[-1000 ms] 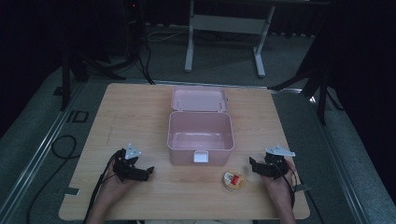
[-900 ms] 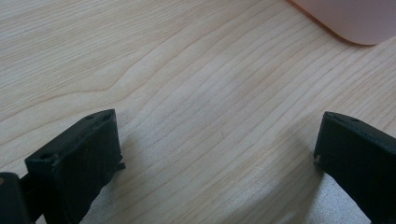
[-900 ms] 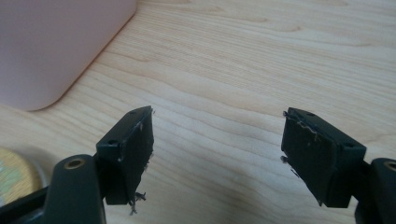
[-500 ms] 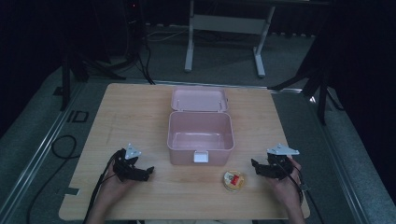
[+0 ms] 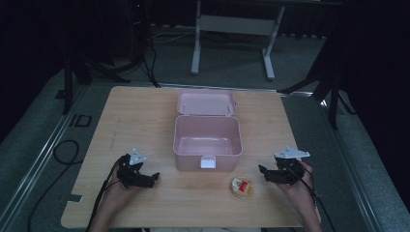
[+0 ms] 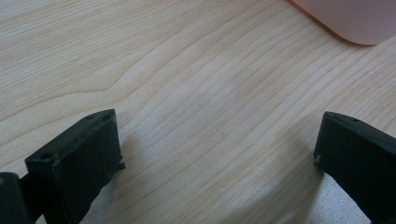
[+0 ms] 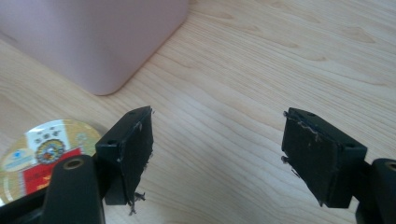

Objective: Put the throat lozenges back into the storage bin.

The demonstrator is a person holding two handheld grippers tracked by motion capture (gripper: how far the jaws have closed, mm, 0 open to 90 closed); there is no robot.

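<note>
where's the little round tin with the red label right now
In the high view the round tin lies flat on the table near its front edge, just in front of the pink box and beside the right gripper.

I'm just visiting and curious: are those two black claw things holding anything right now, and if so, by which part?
Nothing is held. The left gripper and right gripper both stand open over bare table, jaws apart and empty.

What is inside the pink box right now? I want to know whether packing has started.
Nothing: the open pink box shows only its bare pink floor, with the lid lying back behind it. The near wall hides a thin strip of that floor. The round tin sits outside on the table.
</note>
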